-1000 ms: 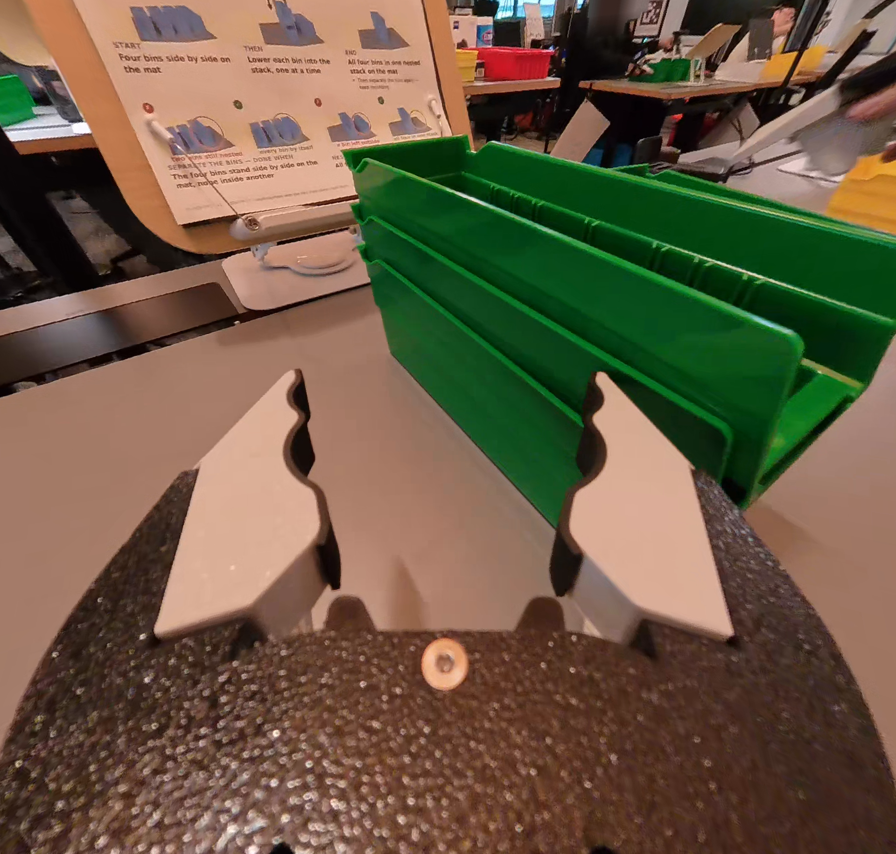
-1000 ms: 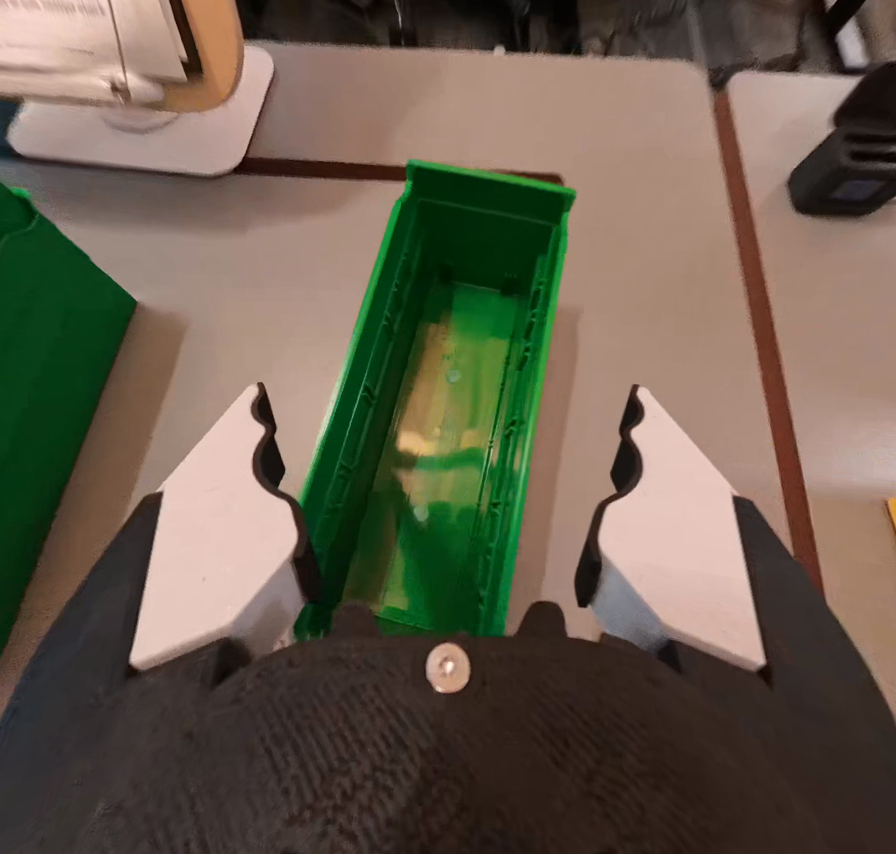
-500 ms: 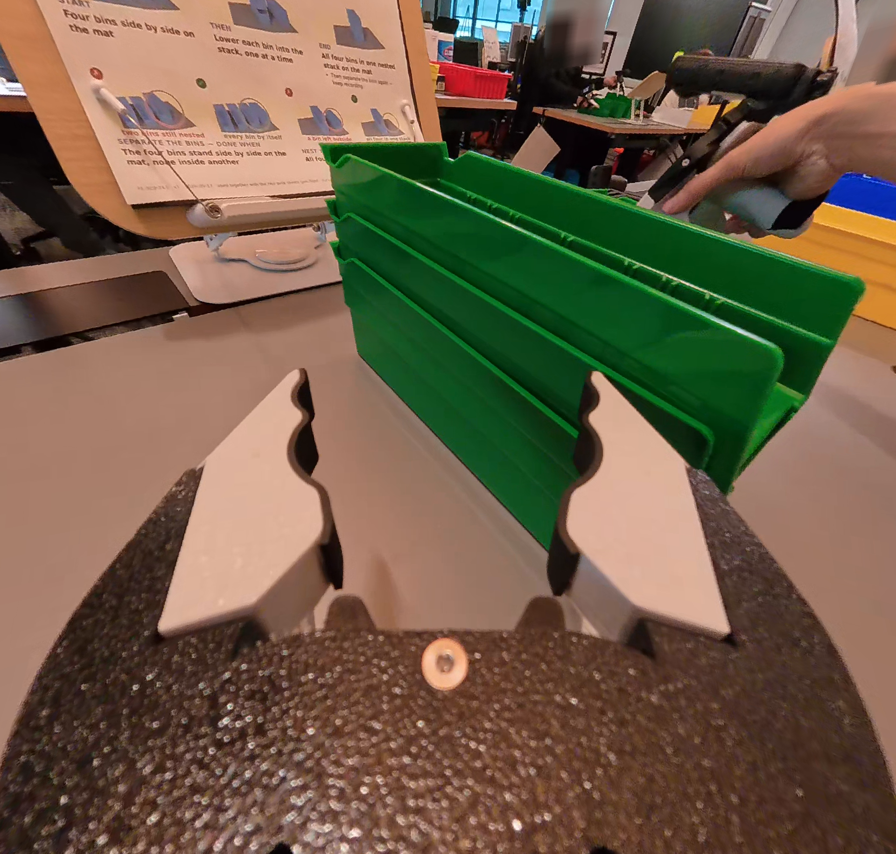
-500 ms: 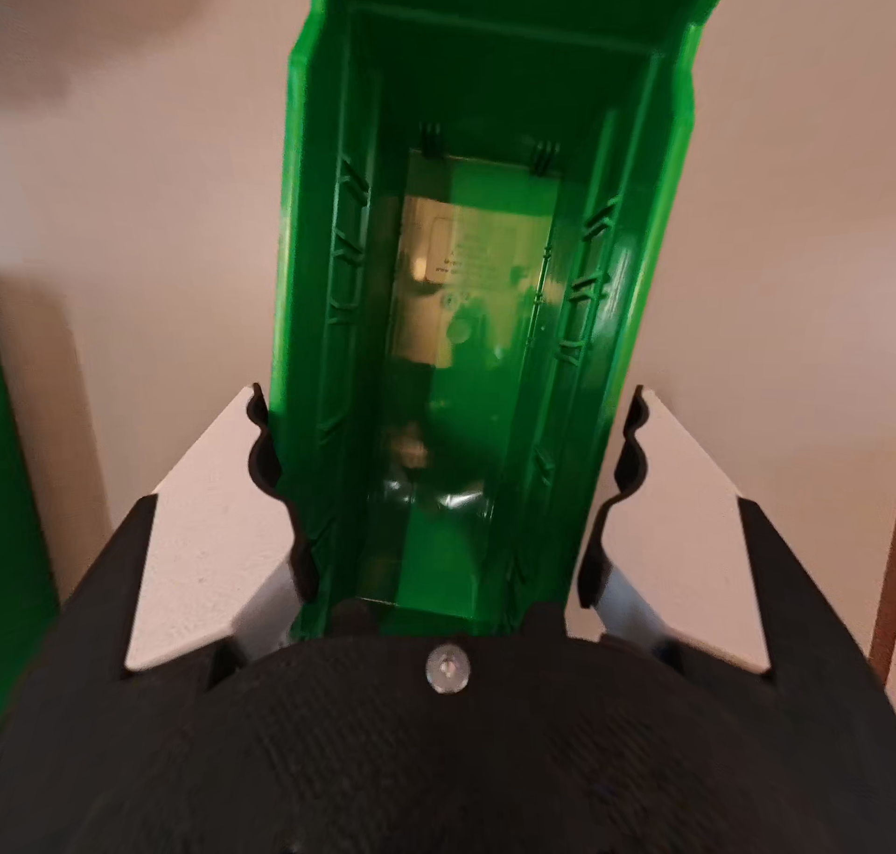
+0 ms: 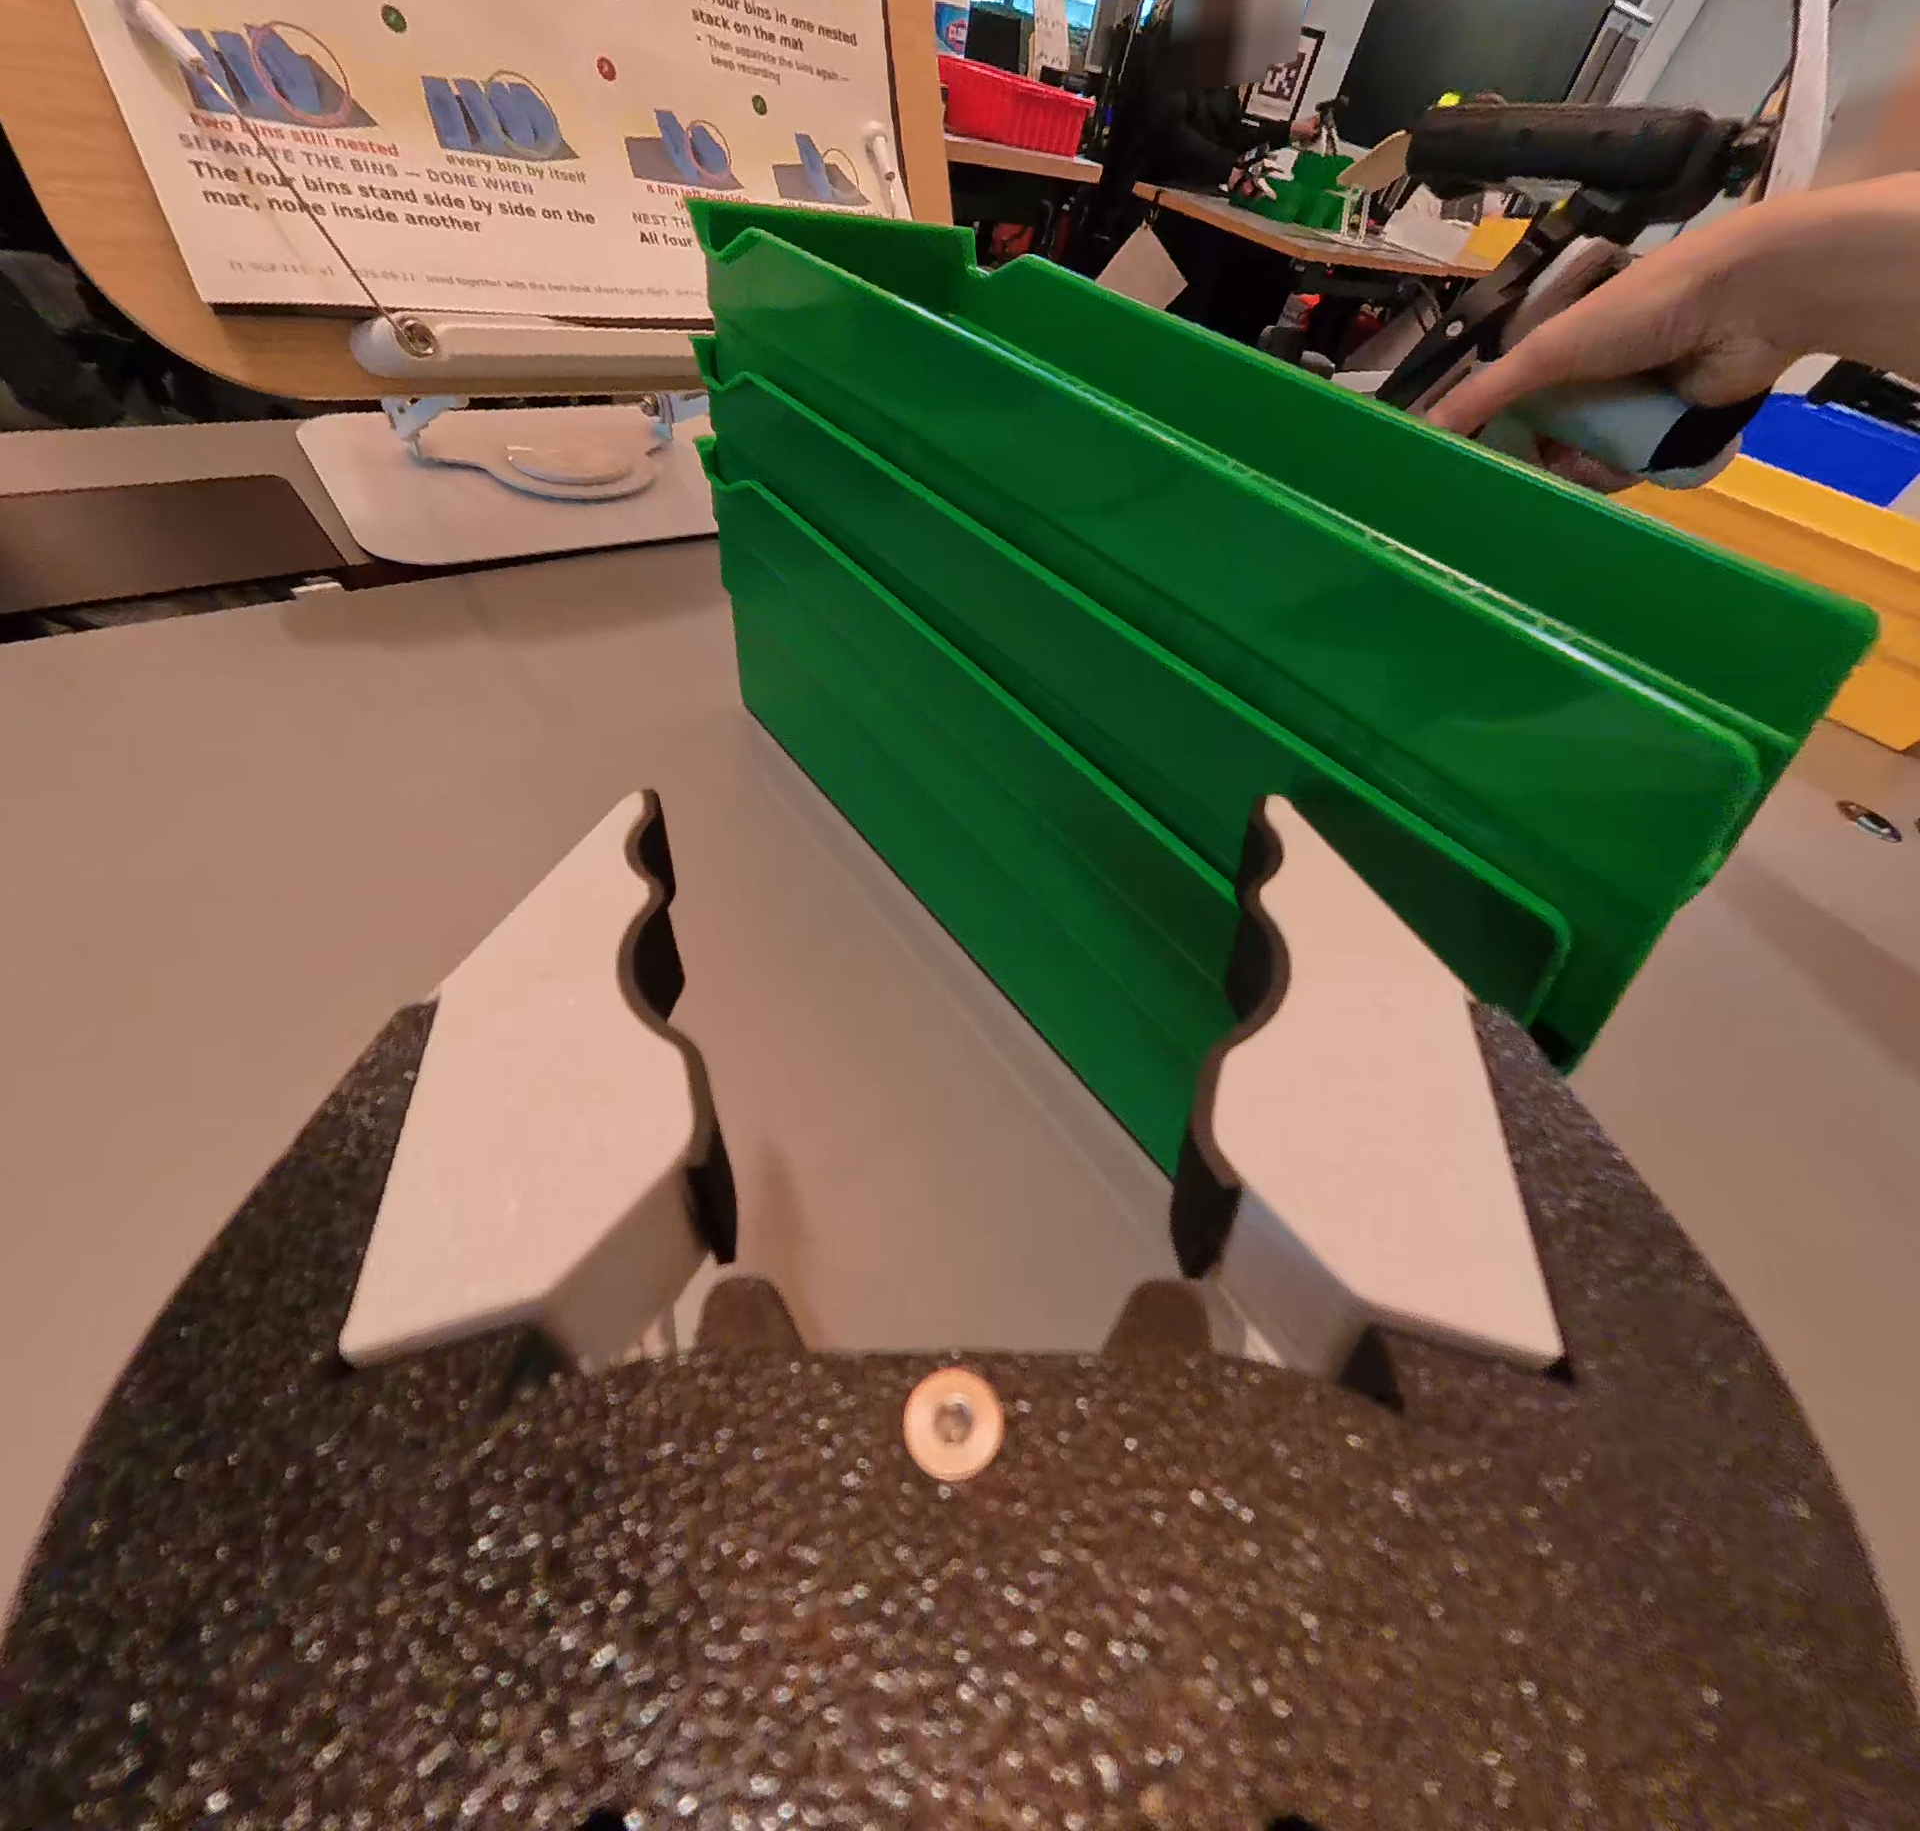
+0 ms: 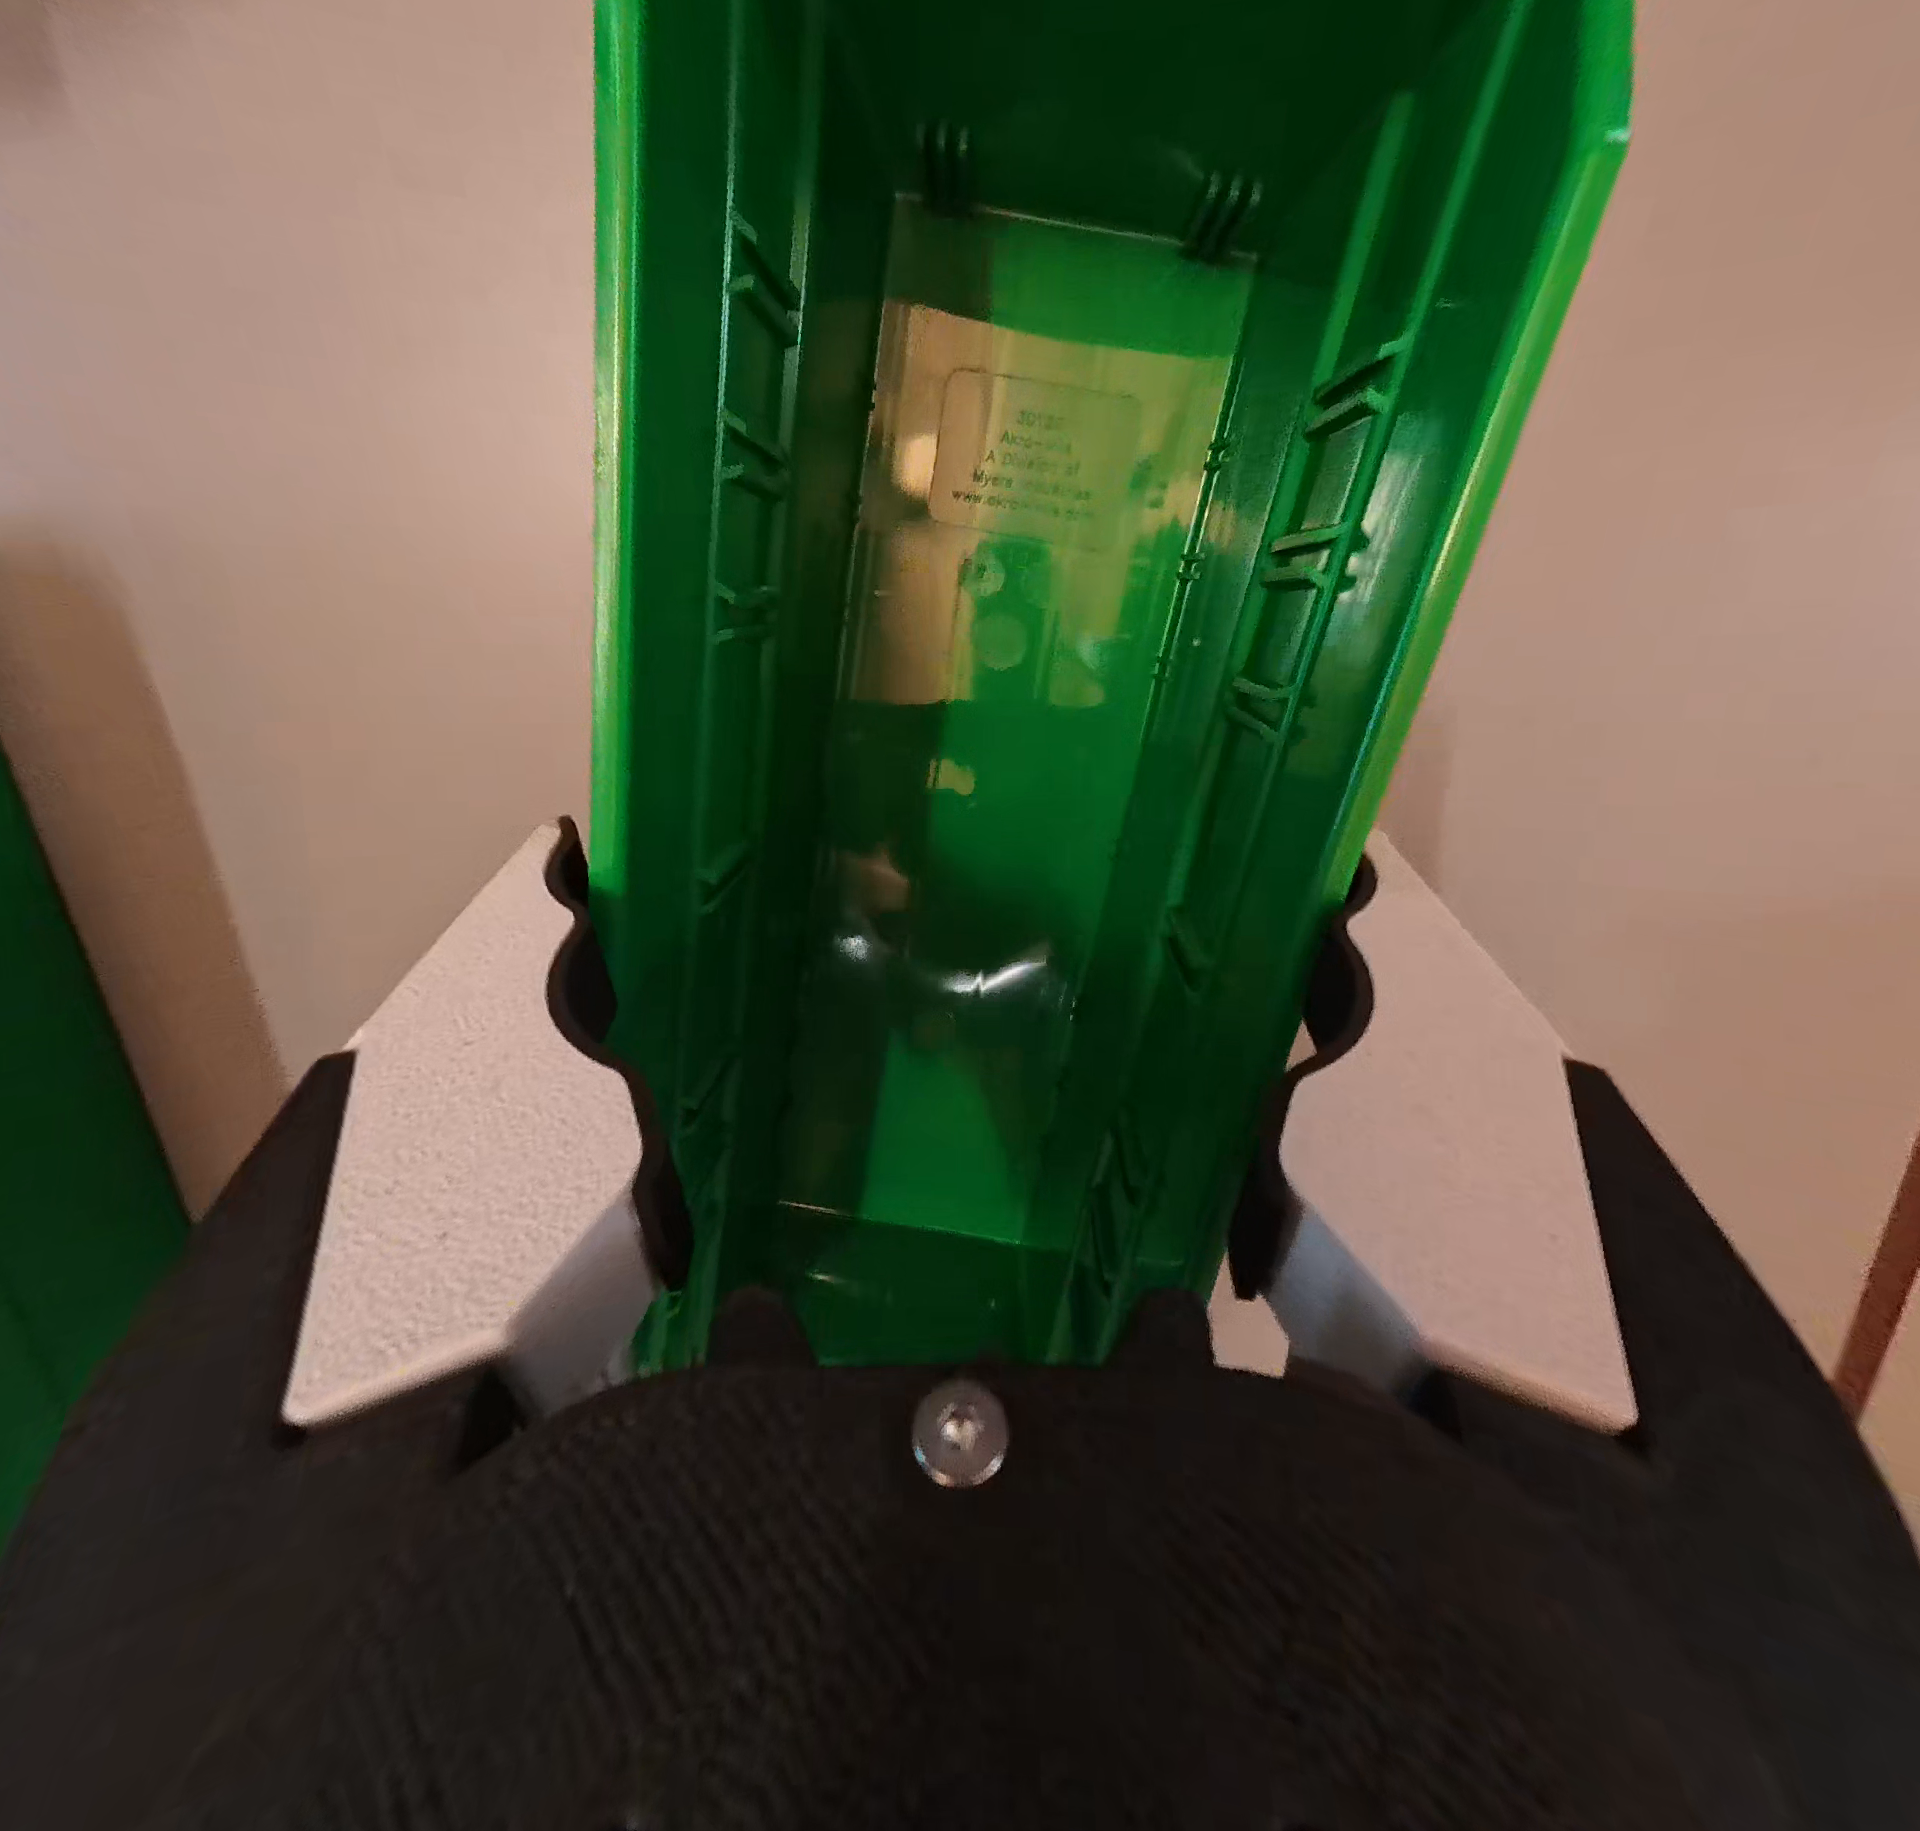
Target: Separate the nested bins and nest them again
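- Your right tongs [image 6: 961, 1033] are clamped across the single green bin [image 6: 1049, 555], one finger on each long wall; its long axis runs straight ahead of them
- That bin is empty and sits on the bench [image 6: 260, 347], right of the stack
- Your left tongs [image 5: 951, 1033] are released, gripping nothing, low over the bench
- The stack of nested bins [image 5: 1195, 638] stands just ahead and right of them, long axis running away rightwards
- The top bin of the stack looks empty
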